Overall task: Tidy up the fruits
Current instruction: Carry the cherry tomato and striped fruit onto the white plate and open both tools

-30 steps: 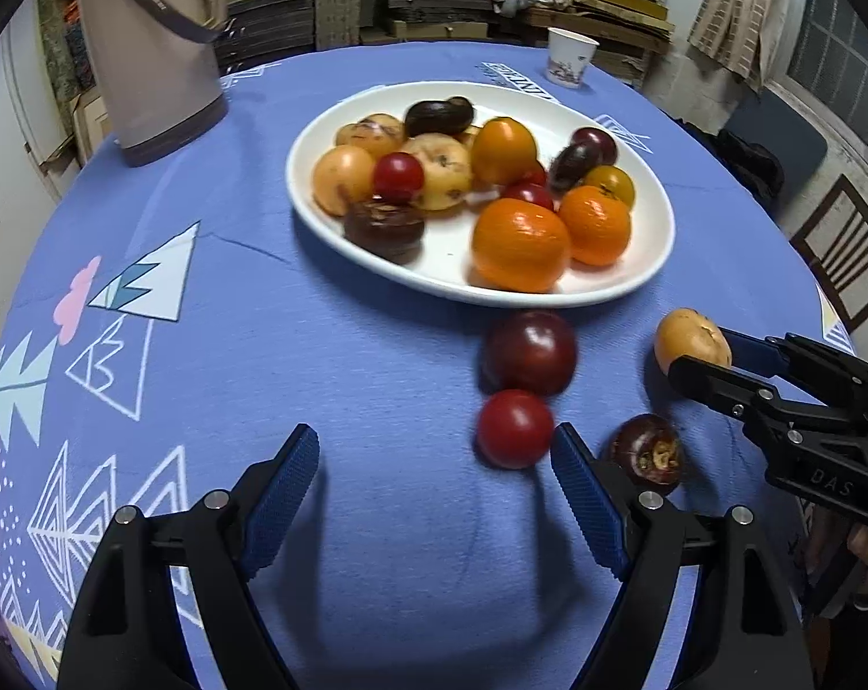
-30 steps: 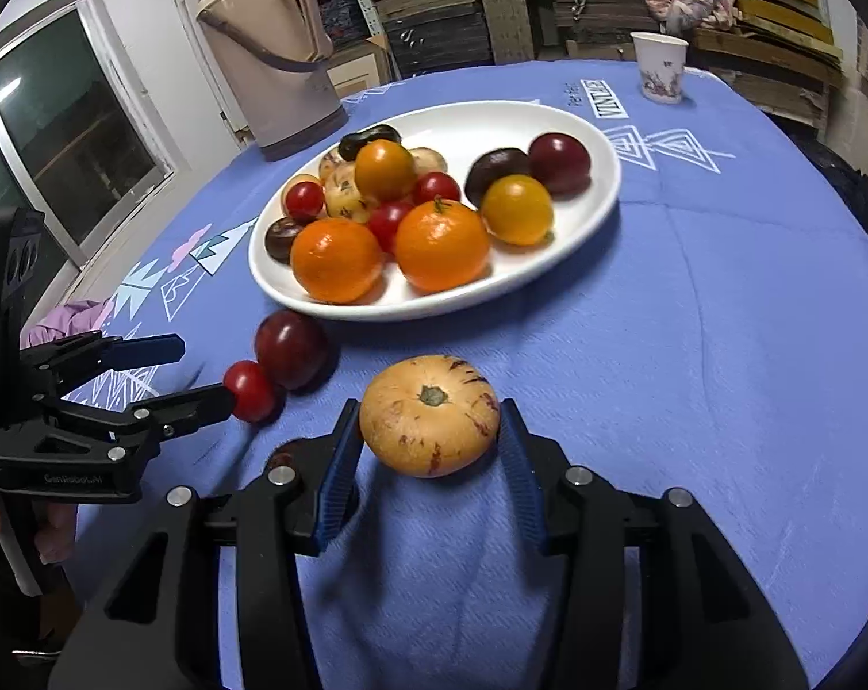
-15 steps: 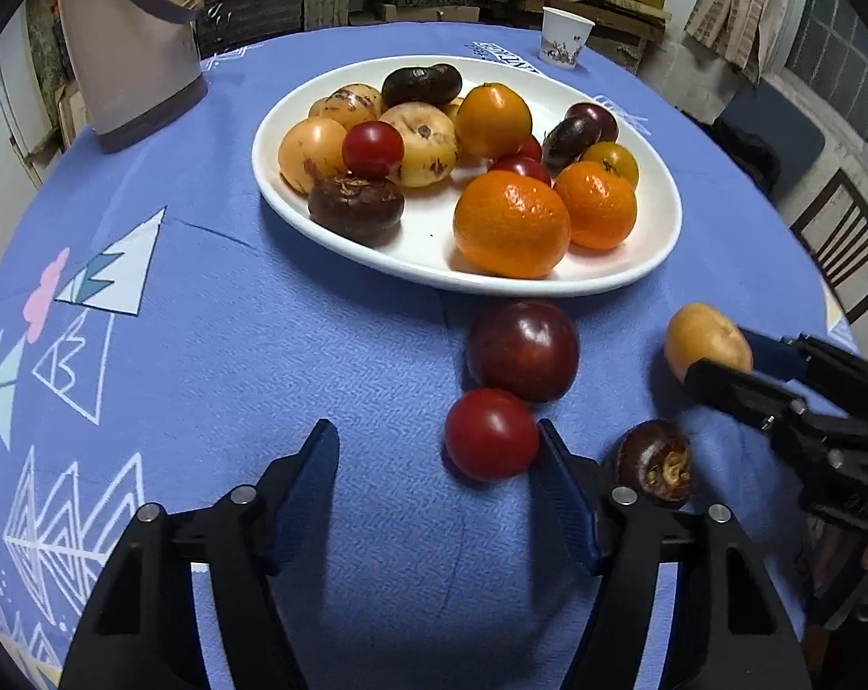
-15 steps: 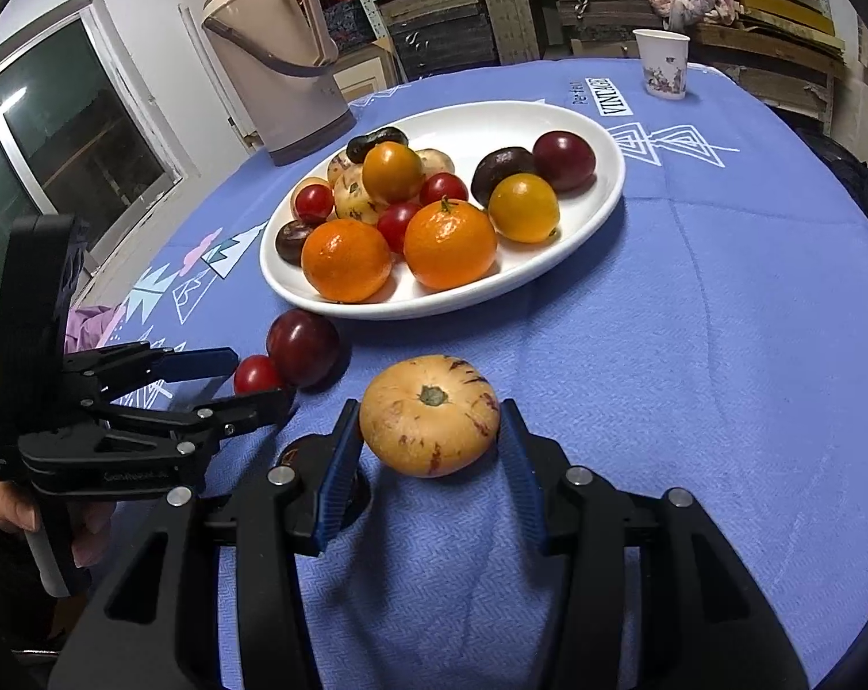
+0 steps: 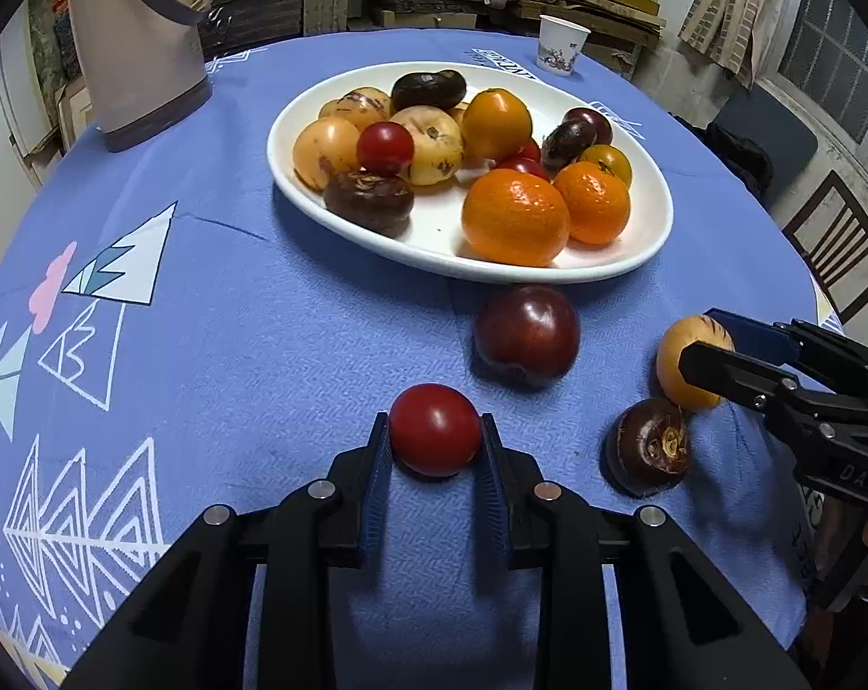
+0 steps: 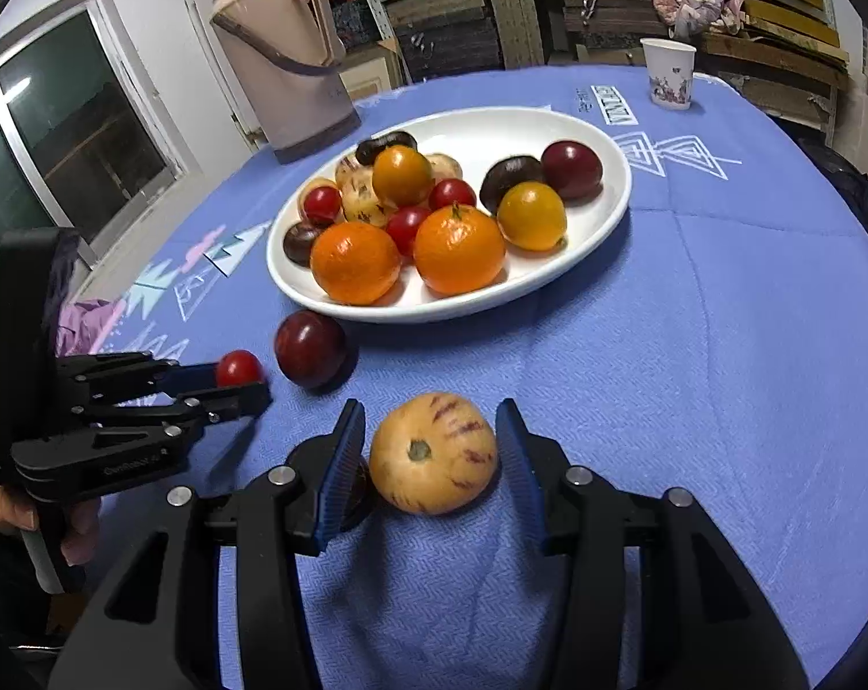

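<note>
From the left wrist view we see our left gripper with its jaws just closed in on a small red tomato; both blue pads press its sides, and it sits on the blue tablecloth. Just ahead lies a dark red plum, close to the near rim of the white plate, which is heaped with oranges, small tomatoes and dark fruits. To the right a dark brown fruit rests beside a yellow striped fruit, and the black fingers of our right gripper reach in around that yellow one. A beige thermos stands at the far left, a paper cup beyond the plate.

From the right wrist view our right gripper stands partly open around the yellow striped fruit; a narrow gap shows on each side, so the pads flank it without pressing. The dark fruit is mostly hidden behind the left finger. The left gripper comes in from the left, closed on the red tomato, with the plum just beside it and the plate behind.
</note>
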`<state>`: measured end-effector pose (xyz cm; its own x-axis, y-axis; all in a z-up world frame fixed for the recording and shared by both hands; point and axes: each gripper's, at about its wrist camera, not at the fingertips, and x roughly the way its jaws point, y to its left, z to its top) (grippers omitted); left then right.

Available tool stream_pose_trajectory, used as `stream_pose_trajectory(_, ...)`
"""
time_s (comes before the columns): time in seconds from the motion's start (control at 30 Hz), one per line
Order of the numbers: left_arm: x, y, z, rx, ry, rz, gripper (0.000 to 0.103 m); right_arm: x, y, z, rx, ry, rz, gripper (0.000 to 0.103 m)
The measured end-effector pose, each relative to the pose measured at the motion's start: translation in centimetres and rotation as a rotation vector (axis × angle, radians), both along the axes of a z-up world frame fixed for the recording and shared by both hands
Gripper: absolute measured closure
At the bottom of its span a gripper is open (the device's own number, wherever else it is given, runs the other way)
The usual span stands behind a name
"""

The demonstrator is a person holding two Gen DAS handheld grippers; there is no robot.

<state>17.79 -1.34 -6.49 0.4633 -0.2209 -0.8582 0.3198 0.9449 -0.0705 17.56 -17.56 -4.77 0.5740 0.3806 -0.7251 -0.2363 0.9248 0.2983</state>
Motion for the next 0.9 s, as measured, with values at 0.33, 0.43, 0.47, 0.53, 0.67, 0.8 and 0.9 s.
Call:
stream_pose_trajectory(0.33, 0.3, 0.1, -0.1, -0.012, -0.002, 0.003, 0.073, 0.6, 1.0, -0.8, -0.070, 0.037, 0.004, 0.057)
stream_pose_trajectory(0.43, 0.3, 0.2, -0.1, -0.017, -0.003, 0.007, 0.073, 0.1, 1.7, -0.7, -0.111, 0.021, 0.005, 0.058)
stream_pose_trajectory(0.47, 0.3, 0.2, -0.1, -0.020, -0.005, 0.008, 0.073, 0.0, 1.6, -0.6, -0.105, 0.019, 0.003, 0.058)
stream_pose_trajectory(0.53, 0.2, 0.2, 0.0, -0.023, -0.007, 0.007, 0.073, -0.1, 1.4, -0.5, -0.098, 0.016, -0.002, 0.058)
stream_pose_trajectory(0.67, 0.0, 0.4, 0.3, -0.030, -0.007, 0.006, 0.073, -0.2, 0.8, 0.3, -0.077, -0.001, -0.016, 0.058)
stream_pose_trajectory(0.8, -0.4, 0.4, 1.4, -0.035, -0.030, -0.002, 0.073, -0.2, 0.4, 1.3, -0.056, -0.022, -0.016, 0.058)
stream_pose_trajectory(0.9, -0.7, 0.2, 2.3, -0.033, -0.055, -0.010, 0.073, -0.1, 0.2, 2.5, -0.046, -0.047, -0.016, 0.058)
